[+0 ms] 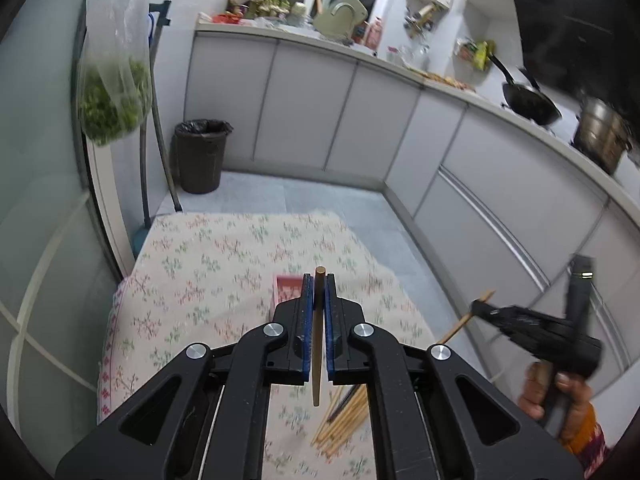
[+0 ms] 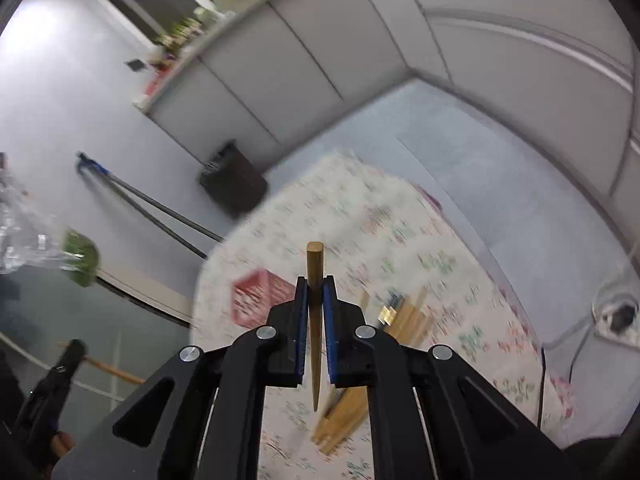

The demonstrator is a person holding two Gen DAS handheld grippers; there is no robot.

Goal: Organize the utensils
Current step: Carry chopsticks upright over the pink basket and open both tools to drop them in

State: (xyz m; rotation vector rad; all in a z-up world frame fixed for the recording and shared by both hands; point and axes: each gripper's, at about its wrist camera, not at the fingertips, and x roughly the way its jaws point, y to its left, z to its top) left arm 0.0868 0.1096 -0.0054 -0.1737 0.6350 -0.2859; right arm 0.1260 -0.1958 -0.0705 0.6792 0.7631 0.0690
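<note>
While both grippers hang above the table [image 1: 192, 280], I read the step as carry: each one has a single chopstick pinched, lifted clear of the loose pile. My left gripper [image 1: 319, 286] is closed tight on a brown chopstick [image 1: 318, 344], which runs lengthwise between the blue pads [image 1: 306, 320], blunt end forward, tapered end trailing back toward the camera. My right gripper [image 2: 315, 290] grips its own chopstick [image 2: 315, 320] the same way, blunt end out past the fingertips. From the left view the right gripper shows off to the side, out past the table edge over the floor, a pale stick poking from its tip; blur keeps me from saying more. Count: two chopsticks in hand, one per gripper. The pile [image 1: 340, 416] lies on the flowered cloth under the left gripper, pale sticks with at least one dark one among them; too overlapped and half hidden for a firm number, roughly a dozen by my guess. One red basket [image 2: 256, 296] sits on the cloth just beyond the pile, partly behind the fingers. I judge the task is early, most sticks unsorted. Next move, as I see it: bring each stick over the basket, line it up with the opening, then let go low so it does not bounce out.
</note>
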